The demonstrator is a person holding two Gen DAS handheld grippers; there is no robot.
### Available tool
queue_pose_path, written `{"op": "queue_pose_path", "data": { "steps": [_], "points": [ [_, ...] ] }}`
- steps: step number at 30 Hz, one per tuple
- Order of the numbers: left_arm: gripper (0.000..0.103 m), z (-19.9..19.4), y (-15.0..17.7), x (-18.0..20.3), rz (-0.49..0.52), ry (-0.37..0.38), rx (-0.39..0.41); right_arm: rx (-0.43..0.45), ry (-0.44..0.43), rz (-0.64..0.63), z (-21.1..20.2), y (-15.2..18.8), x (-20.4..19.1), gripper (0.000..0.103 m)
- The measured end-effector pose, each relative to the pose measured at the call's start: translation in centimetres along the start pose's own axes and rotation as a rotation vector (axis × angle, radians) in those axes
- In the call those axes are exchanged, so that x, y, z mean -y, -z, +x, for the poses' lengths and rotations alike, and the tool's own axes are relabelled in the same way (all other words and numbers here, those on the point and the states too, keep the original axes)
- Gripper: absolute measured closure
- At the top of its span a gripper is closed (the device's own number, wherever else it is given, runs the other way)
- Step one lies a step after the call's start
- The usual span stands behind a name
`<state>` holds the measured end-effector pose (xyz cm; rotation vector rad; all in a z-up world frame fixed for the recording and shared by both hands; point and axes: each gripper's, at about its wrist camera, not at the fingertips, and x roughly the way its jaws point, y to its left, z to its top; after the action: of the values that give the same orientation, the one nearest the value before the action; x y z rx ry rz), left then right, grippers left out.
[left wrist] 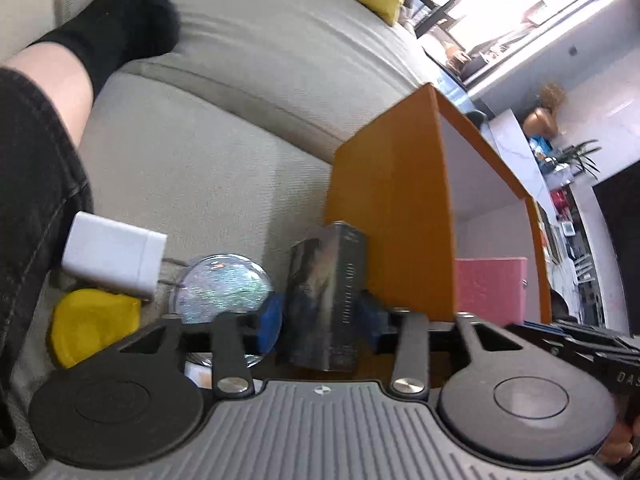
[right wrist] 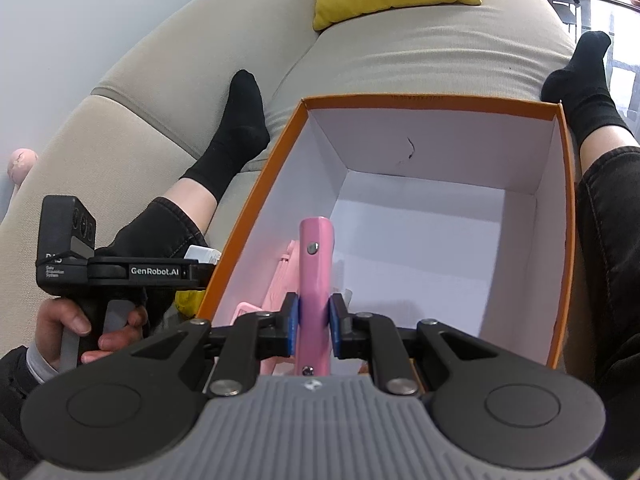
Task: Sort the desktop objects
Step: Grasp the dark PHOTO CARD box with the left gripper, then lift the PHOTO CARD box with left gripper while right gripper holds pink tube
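Two claws are busy: our right claw [right wrist: 313, 322] pinches the pink bar [right wrist: 316, 280] over the box [right wrist: 256, 196], our left claw [left wrist: 318, 320] is spread around the dark pack [left wrist: 328, 296], which could tip if bumped.

A beige sofa [left wrist: 224, 148] carries everything. An orange box [left wrist: 392, 208] stands on its cushion just right of the left fingers; a white charger [left wrist: 114, 258], a yellow object [left wrist: 94, 326] and a glittery disc [left wrist: 224, 288] lie left of them.
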<state>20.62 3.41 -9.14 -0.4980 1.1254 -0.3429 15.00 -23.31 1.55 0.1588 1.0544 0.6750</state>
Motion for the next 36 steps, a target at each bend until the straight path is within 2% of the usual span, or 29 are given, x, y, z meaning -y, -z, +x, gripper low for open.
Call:
{"op": "queue_pose_path", "data": {
  "steps": [6, 16, 19, 21, 26, 36],
  "points": [
    [0.05, 0.4, -0.4, 0.1, -0.026, -0.004, 0.006, -0.009, 0.015, 0.013, -0.2, 0.4, 0.4, 0.086],
    [0.05, 1.5, -0.7, 2.1, 0.022, -0.04, -0.01, -0.011, 0.021, 0.034, -0.5, 1.3, 1.3, 0.086],
    [0.043, 1.5, -0.7, 2.0, 0.021, -0.054, -0.011, -0.016, 0.018, 0.036, -0.5, 1.4, 1.3, 0.086],
    [0.042, 1.5, -0.4, 1.9, 0.028, -0.058, -0.006, -0.015, 0.02, 0.033, -0.6, 1.5, 1.3, 0.086],
    [0.062, 1.1, -0.3, 1.4, 0.008, -0.016, -0.006, -0.009, 0.025, 0.032, -0.7, 1.5, 1.3, 0.086],
    [0.069, -0.2, -0.4, 1.1, 0.024, -0.072, 0.037, 0.05, -0.004, -0.013, -2.0, 0.4, -0.4, 0.086]
  ]
}}
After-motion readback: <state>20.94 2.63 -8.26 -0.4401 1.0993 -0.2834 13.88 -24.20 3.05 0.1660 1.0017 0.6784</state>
